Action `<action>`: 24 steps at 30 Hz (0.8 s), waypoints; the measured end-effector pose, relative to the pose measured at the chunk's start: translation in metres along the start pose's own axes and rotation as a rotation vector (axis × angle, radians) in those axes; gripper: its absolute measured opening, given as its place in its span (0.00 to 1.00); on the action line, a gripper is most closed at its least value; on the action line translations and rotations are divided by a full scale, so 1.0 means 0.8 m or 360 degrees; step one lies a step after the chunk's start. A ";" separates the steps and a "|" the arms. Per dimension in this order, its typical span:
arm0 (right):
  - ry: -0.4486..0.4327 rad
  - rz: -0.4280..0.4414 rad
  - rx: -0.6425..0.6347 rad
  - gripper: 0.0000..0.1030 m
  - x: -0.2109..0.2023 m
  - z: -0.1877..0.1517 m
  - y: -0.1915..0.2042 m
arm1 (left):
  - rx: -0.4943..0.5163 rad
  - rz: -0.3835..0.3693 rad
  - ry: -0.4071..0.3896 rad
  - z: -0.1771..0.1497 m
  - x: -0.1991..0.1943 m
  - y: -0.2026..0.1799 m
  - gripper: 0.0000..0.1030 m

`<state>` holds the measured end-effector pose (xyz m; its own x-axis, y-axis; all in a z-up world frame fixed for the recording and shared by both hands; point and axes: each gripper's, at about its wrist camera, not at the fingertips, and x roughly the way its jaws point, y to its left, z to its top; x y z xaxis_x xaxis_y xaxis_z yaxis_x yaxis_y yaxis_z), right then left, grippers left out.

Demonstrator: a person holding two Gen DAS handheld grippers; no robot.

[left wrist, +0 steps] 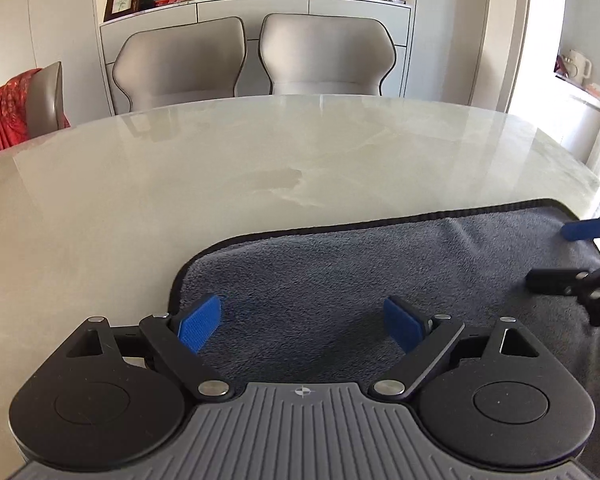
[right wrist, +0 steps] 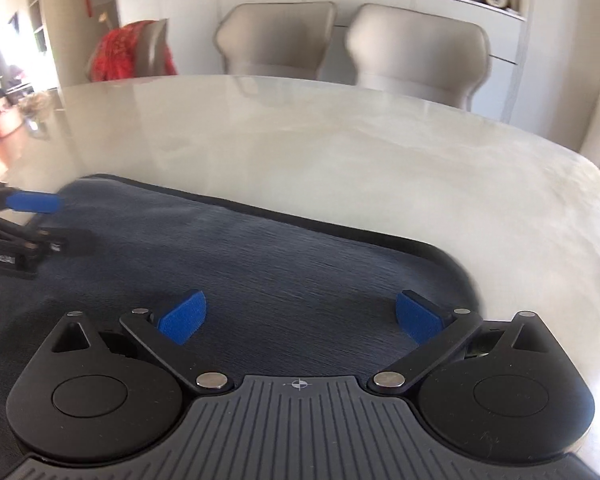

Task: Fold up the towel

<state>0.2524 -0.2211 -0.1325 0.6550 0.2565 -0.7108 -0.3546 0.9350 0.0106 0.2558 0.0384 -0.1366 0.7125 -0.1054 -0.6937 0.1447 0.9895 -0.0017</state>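
- Pale marble-look desk (left wrist: 260, 152) fills the middle of both views, with a white sideboard (left wrist: 256, 8) across the top of the frame behind it.
- One dark grey towel (left wrist: 340, 276) with a black stitched edge lies on the desk in the lower half of each view: its rounded corner sits lower left in the left wrist view, lower right in the right wrist view.
- As far as I can judge, the towel lies flat; whether it has been folded at all cannot be told, and no fold is under way.
- Left tongs (left wrist: 302, 326) hang over the towel with the blue pads wide apart, gripping nothing.
- Right tongs (right wrist: 300, 318) likewise stand spread over the cloth, empty; each pair shows at the edge of the other's view.
- Count: one towel, two tongs, two grey chairs (left wrist: 184, 64) side by side at the far edge, a third chair at upper left draped with one red cloth (left wrist: 4, 116).
- Left to do: grip an edge and fold.
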 end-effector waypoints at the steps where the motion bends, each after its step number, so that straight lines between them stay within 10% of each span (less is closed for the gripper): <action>1: 0.0004 -0.0008 0.0008 1.00 -0.001 -0.001 -0.005 | -0.0017 0.0012 -0.0003 0.000 0.001 0.003 0.89; 15: -0.0019 0.0118 -0.0127 1.00 0.035 0.037 0.053 | 0.0016 -0.0062 -0.0041 0.034 0.017 -0.029 0.89; 24: -0.0020 0.0023 -0.0018 1.00 0.033 0.027 -0.002 | 0.0040 -0.0034 0.0006 0.031 0.031 -0.005 0.89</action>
<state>0.2847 -0.2108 -0.1360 0.6580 0.2732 -0.7017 -0.3717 0.9283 0.0128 0.2898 0.0293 -0.1362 0.7066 -0.1262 -0.6963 0.1773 0.9842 0.0015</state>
